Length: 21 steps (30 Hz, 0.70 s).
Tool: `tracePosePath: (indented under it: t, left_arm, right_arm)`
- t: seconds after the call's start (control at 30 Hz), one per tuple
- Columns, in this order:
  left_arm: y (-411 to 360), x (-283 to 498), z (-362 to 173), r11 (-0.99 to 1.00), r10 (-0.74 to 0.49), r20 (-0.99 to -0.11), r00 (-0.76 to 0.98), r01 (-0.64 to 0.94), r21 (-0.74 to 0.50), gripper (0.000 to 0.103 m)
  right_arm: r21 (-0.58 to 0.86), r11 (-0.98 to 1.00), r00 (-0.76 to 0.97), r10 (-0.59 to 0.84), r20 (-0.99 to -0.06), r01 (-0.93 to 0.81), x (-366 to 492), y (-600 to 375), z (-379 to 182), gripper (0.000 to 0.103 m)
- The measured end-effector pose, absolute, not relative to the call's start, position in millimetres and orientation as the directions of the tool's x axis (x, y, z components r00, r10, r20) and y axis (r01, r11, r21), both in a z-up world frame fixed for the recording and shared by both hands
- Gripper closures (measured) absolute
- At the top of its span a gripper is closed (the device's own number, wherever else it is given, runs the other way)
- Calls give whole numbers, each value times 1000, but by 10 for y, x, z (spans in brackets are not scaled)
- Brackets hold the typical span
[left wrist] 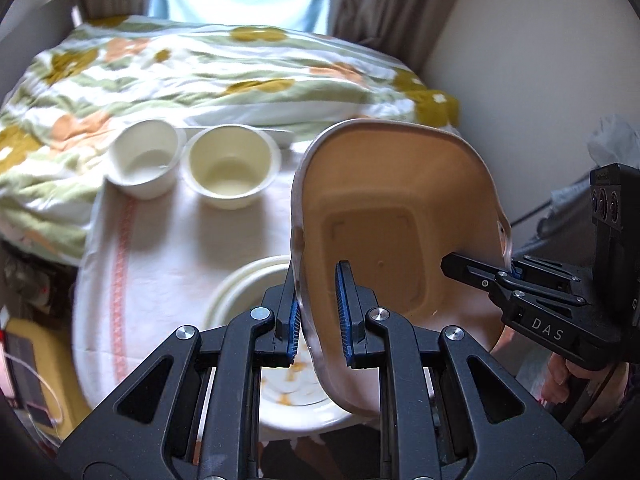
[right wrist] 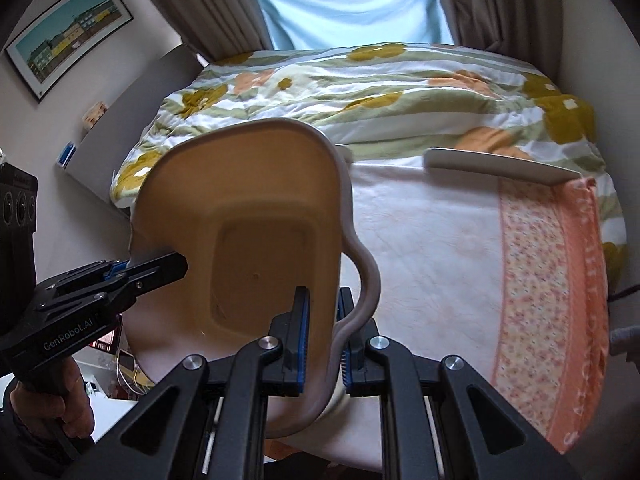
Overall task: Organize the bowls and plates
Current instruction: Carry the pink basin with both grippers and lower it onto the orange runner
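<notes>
both grippers [left wrist: 318,316] [right wrist: 324,340] gripping tan bowl [left wrist: 400,216]

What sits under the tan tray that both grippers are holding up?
Under the tan tray, a stack of white plates rests on the white cloth; the lowest shows orange smears. The tray covers their right side.

each camera sits just behind its own tongs, looking forward and down toward the flower-patterned quilt on the bed [left wrist: 224,76] [right wrist: 360,92]. both sit very near the tan square plastic bowl [left wrist: 400,216] [right wrist: 248,224], which both views share, each from its opposite side.
</notes>
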State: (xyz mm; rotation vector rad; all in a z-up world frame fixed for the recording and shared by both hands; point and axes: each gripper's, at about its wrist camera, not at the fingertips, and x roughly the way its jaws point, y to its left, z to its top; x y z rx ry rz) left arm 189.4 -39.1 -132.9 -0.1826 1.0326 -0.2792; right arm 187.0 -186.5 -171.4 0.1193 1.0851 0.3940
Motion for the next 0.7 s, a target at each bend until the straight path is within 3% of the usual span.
tracePosePath:
  t: [0.3, 0.7]
  left_arm:
    - [-1639, 2065, -1772, 923, -370, -854, 365, 249, -294, 89]
    - [-2326, 2133, -2558, 928, -336, -908, 249, 250, -275, 89]
  right_arm:
    - [265, 960, 415, 279, -866, -92, 1790, -2865, -1924, 91]
    - [252, 967, 327, 253, -910, -44, 1864, -3471, -2653, 91]
